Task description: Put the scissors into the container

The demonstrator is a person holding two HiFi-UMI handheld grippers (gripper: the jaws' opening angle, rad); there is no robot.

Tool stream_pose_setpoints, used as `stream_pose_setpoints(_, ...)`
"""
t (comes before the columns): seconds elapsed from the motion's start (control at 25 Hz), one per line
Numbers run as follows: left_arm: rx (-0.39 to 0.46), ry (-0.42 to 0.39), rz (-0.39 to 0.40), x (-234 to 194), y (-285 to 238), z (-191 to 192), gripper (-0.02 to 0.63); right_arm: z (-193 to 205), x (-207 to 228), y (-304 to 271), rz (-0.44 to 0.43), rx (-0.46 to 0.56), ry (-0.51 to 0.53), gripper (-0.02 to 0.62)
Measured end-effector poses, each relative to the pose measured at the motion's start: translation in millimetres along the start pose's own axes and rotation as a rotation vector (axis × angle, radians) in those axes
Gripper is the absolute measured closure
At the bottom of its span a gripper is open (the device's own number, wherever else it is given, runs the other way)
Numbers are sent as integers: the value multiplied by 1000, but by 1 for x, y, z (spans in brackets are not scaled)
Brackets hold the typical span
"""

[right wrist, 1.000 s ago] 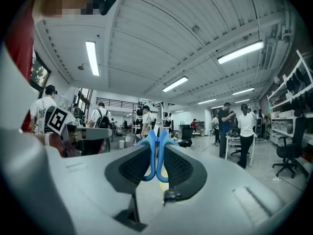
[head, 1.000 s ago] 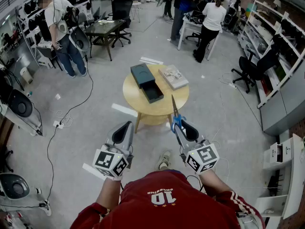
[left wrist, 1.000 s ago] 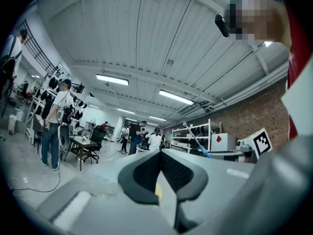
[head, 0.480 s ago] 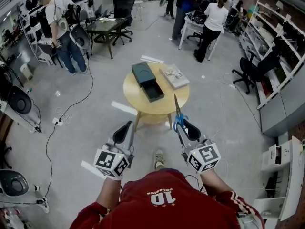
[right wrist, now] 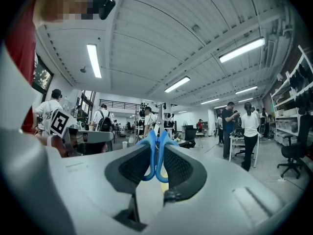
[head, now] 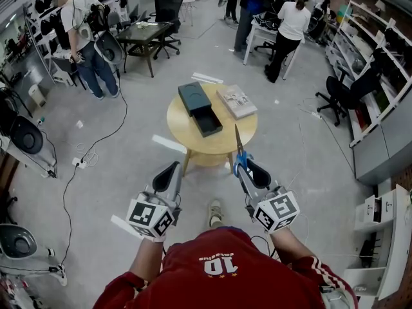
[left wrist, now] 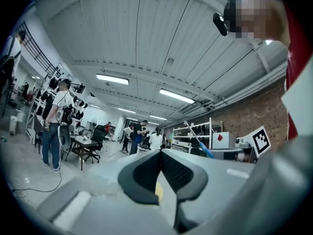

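Left tool [left wrist: 160, 155], jaws tip to tip, before a distant group of people [left wrist: 142, 136].

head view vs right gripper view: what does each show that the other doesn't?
Head view only: the dark container, drawer slid out, on the round table, beyond the blade tips. Right gripper view only: pads pressing the scissors' blue handle loops from both sides. Both: the scissors held in the right gripper, blades pointing away from the person.
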State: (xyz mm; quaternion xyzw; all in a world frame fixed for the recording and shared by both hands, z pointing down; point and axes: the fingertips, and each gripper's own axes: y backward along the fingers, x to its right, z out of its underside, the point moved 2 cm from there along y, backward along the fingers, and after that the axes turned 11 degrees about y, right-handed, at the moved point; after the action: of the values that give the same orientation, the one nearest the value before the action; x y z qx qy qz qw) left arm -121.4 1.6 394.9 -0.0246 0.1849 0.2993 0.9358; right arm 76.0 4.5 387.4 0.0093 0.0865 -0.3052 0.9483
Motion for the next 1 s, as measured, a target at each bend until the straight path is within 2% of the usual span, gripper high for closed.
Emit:
stream_pose_setpoints(0.44,-19,18,6,-11,-38,1,604,1,32,-21,-27,29,-5,502)
stream_pose_setpoints(1.0,-51,30,-27,-58,-112,-2,606,11,90,-98,-73,14,-11,502)
